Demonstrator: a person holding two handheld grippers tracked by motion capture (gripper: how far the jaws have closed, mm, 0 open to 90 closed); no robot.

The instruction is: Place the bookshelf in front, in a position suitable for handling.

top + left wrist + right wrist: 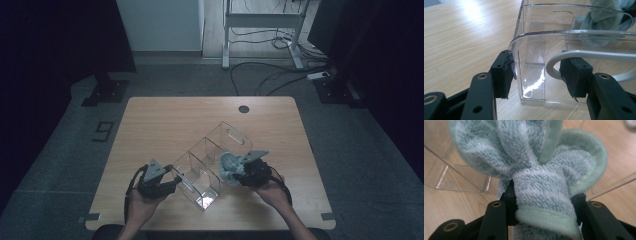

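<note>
Two grippers work at a clear bin (212,160) that lies at a slant across the near half of the wooden table (165,115). The bin is a long, see-through box split by walls into three sections, with a cut-out handle in its far end wall. At its near-left end the left gripper (167,182) pinches the end wall: in the left gripper view one black pad (502,72) sits outside the wall and the other (574,76) inside it, both tight against the plastic, beside the pale loop (556,62) of that end's handle cut-out. The left hand (142,205) rests low on the table behind it. On the other side, the right gripper (235,172) grips a fluffy blue-green sock (227,164), bunched into a roll. In the right gripper view the jaws press into the sock (541,187) from both sides, and its pale green cuff (589,157) curls out past them. Seen from above, the sock hangs at the bin's right-hand long wall, about level with the middle section; whether it is already inside the rim or just over it I cannot tell. The right hand (272,192) comes in from the near edge.
</note>
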